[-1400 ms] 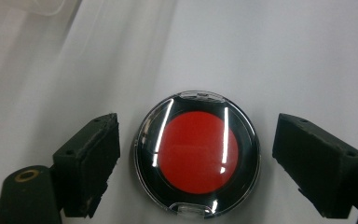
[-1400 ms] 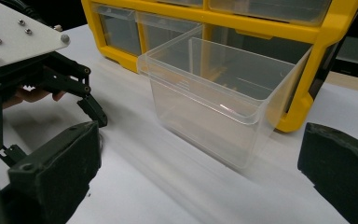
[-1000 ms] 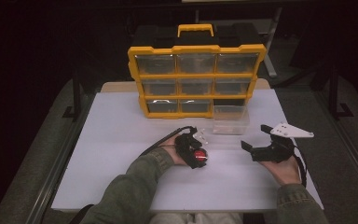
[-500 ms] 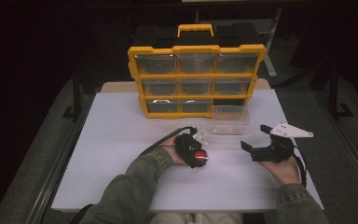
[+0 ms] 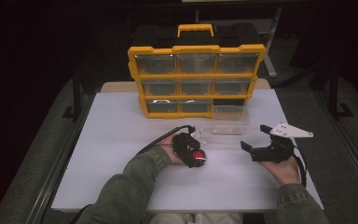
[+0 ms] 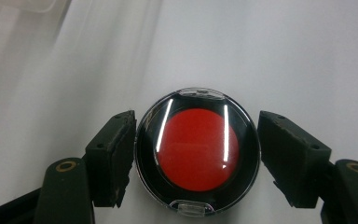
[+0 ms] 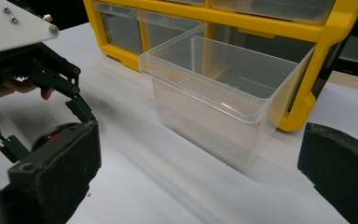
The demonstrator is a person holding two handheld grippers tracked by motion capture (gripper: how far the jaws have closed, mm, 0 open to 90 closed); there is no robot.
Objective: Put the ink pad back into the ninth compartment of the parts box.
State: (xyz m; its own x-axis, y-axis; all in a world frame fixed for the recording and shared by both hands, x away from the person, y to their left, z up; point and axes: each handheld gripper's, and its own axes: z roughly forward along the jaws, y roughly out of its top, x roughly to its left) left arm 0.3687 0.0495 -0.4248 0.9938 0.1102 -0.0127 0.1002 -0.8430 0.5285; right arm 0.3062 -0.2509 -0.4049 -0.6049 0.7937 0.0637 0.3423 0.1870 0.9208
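Red compact (image 6: 198, 151) between parted left tongs (image 6: 196, 161); right tongs (image 7: 205, 186) wide, facing clear bin (image 7: 219, 100).

Organizer (image 5: 196, 77) drawer contents — perhaps small parts — too dim, too small.

I see a dim lab or recording room, not a home. I work at a plain white table (image 5: 121, 140) with metal rails on its sides, and dark floor is around it. A yellow parts organizer (image 5: 196, 74) with clear drawers stands at the far edge, like in a workshop.
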